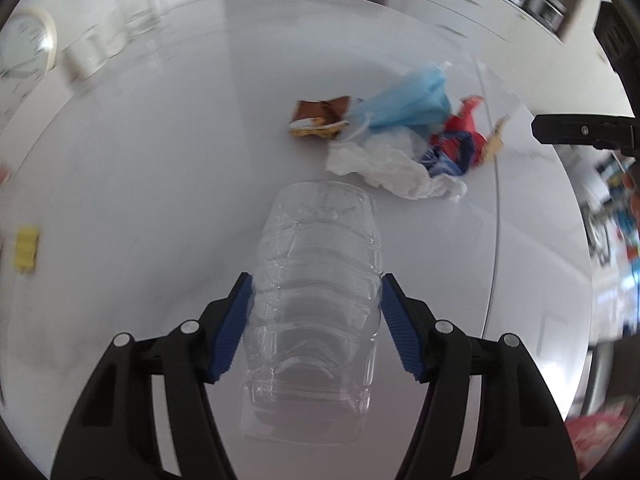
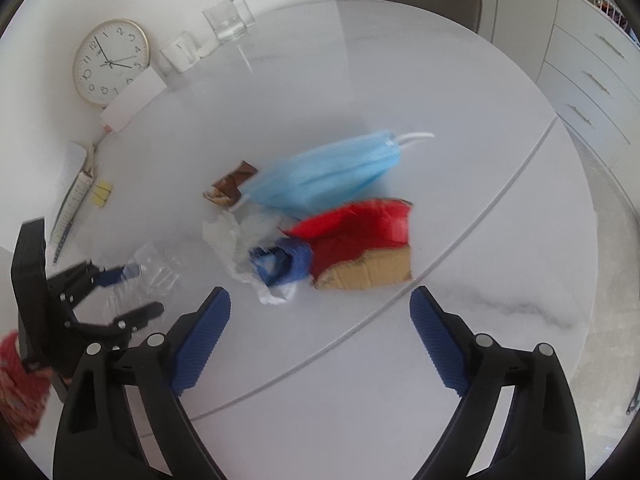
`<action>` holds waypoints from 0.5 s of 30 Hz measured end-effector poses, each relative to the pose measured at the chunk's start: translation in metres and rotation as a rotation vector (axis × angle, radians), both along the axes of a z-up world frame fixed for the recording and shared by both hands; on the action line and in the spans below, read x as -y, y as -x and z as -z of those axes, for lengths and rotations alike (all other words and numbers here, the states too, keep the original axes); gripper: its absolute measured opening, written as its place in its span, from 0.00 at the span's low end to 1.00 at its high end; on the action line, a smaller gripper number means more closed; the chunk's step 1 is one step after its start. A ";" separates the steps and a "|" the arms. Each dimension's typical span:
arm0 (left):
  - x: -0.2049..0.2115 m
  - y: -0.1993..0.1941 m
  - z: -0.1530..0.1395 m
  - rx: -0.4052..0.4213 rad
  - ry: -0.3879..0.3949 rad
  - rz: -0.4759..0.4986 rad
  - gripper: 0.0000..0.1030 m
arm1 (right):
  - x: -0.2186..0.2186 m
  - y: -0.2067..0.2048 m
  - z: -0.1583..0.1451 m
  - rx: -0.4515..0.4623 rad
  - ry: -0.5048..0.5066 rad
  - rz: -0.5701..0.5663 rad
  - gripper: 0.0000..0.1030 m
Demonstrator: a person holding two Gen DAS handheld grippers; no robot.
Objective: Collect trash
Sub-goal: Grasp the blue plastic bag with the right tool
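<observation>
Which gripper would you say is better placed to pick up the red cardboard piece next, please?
Right. The right gripper is empty and wide open, facing the red cardboard piece, while the left gripper already straddles the clear plastic bottle.

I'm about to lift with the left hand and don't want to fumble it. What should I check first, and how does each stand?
1. Clear bottle between the left gripper jaws: ok.
2. Pads pressing the bottle on both sides: cannot tell.
3. Bottle apart from the tissue: ok.
4. Right gripper empty, jaws open: ok.
5. Mask and red cardboard ahead of the right gripper, unobstructed: ok.
</observation>
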State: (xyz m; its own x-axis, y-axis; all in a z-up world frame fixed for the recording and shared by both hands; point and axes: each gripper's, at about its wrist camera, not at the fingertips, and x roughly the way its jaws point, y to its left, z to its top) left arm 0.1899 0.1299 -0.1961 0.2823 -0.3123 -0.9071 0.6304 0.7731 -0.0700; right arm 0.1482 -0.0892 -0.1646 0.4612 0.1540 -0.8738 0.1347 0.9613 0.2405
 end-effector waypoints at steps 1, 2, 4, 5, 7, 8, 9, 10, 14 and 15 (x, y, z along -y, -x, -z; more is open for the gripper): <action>-0.003 0.002 -0.001 -0.002 0.004 -0.029 0.60 | -0.005 -0.005 0.001 0.005 0.003 -0.004 0.81; -0.006 0.003 -0.002 -0.011 0.012 -0.059 0.60 | -0.008 -0.008 0.002 0.002 0.006 -0.005 0.77; -0.011 0.006 -0.005 -0.016 0.027 -0.109 0.61 | -0.018 -0.019 0.009 -0.013 0.018 -0.008 0.68; -0.013 0.007 -0.005 -0.019 0.032 -0.126 0.61 | -0.020 -0.023 0.012 -0.021 0.017 -0.010 0.67; -0.016 0.009 -0.006 -0.034 0.044 -0.163 0.61 | -0.028 -0.033 0.022 -0.045 0.030 -0.019 0.59; -0.017 0.008 -0.006 -0.038 0.047 -0.174 0.60 | -0.032 -0.038 0.027 -0.061 0.049 -0.025 0.54; -0.020 0.009 -0.006 -0.039 0.051 -0.184 0.61 | -0.034 -0.042 0.032 -0.074 0.066 -0.026 0.53; -0.021 0.010 -0.007 -0.038 0.053 -0.191 0.61 | -0.035 -0.044 0.035 -0.085 0.079 -0.024 0.49; -0.025 0.013 -0.007 -0.035 0.053 -0.200 0.60 | -0.034 -0.051 0.048 -0.119 0.081 -0.010 0.29; -0.025 0.014 -0.007 -0.034 0.054 -0.200 0.60 | -0.033 -0.051 0.049 -0.124 0.071 -0.010 0.25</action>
State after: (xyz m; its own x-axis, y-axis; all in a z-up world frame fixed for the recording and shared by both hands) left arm 0.1757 0.1553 -0.1888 0.3136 -0.3017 -0.9004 0.4609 0.8773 -0.1335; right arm 0.1993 -0.0564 -0.2137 0.3474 0.0935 -0.9331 0.1497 0.9767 0.1537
